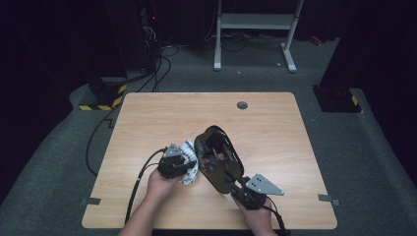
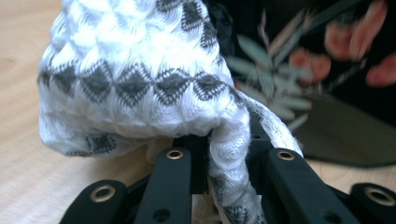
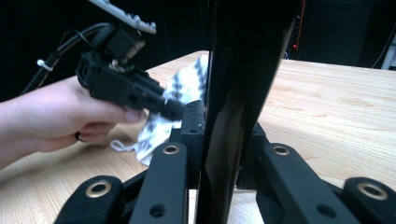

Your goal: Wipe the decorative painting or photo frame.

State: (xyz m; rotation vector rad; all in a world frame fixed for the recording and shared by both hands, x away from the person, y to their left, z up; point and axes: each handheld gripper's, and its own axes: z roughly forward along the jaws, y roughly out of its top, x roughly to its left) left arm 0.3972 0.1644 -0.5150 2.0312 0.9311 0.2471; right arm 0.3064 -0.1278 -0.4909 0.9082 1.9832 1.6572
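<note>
The wooden bench carries all items. A black tray (floral pattern inside) stands tilted on edge near the middle, its near rim clamped in the right claw. At its left, touching it, a white-and-grey cloth is pinched in the left claw.

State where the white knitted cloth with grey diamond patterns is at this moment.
In the high view, the white knitted cloth with grey diamonds sits near the wooden table's middle, clamped in the left hand-held gripper, against the left face of the tilted black glossy oval tray.
</note>
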